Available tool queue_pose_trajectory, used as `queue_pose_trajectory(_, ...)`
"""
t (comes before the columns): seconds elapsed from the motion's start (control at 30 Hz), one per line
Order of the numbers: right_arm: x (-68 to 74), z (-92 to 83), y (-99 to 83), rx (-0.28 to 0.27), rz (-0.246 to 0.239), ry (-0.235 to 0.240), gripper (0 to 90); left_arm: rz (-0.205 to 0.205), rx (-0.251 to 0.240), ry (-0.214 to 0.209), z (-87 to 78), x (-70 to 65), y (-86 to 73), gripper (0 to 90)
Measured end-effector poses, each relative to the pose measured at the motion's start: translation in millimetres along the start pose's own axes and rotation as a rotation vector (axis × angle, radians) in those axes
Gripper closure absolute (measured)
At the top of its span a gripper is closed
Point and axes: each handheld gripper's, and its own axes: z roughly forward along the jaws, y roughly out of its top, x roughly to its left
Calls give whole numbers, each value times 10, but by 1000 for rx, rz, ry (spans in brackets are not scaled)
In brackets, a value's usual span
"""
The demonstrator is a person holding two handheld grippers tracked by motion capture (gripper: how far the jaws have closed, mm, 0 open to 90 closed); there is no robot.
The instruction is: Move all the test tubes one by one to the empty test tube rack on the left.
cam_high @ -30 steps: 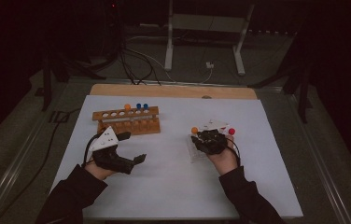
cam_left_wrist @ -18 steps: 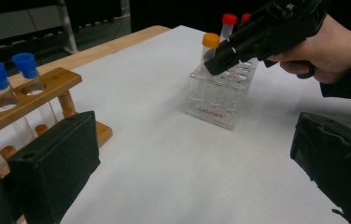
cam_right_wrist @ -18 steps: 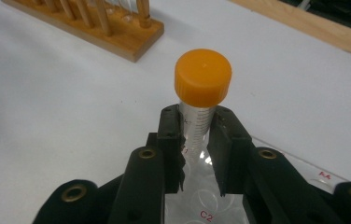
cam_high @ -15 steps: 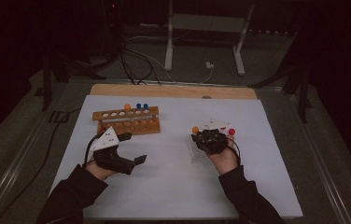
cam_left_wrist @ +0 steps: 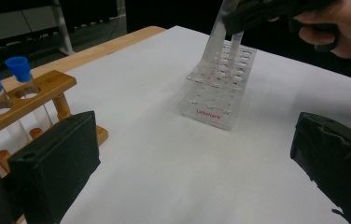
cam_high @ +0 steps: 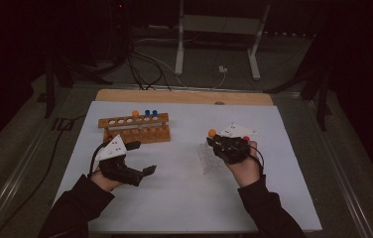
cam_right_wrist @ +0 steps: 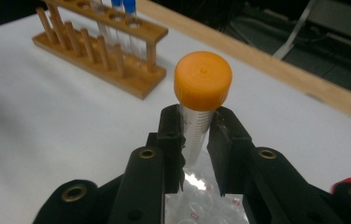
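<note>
right tongs (cam_right_wrist: 196,135) have just clamped the orange-capped tube (cam_right_wrist: 200,100) and lifted it above the clear rack (cam_high: 211,157); left tongs (cam_left_wrist: 201,158) at nine o'clock gape empty.

The worktop (cam_high: 184,198) is covered by a white sheet, with a strip of bare pale wood (cam_high: 184,96) showing along its far edge. On the sheet, toward the far left, stands a wooden tube rack (cam_high: 135,129) (it carries one orange-capped and two blue-capped tubes in its upper holes). Well apart from it, right of the middle, stands a clear plastic rack (cam_high: 209,157) with red lettering on its side. Both racks rest flat on the sheet.
</note>
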Motion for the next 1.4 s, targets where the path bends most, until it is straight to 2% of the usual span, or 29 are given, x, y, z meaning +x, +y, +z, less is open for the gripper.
queue_pose_trajectory(0.23, 101, -156, 80, -58, -28, 4, 752, 10, -5, -8, -15, -30, 32, 21)
queue_pose_trajectory(0.47, 242, -204, 122, -74, -47, 76, 752, 21, -10, -20, -21, -73, 66, 21)
queue_pose_trajectory(0.7, 365, -103, 76, -33, -58, 146, 752, 33, -6, -46, -13, -134, 103, 21)
queue_pose_trajectory(0.93, 484, -13, 15, 9, -73, 186, 752, 42, -2, -76, -1, -200, 140, 24)
queue_pose_trajectory(1.4, 710, 130, -97, 72, -103, 256, 752, 59, -9, -85, 26, -329, 216, 75)
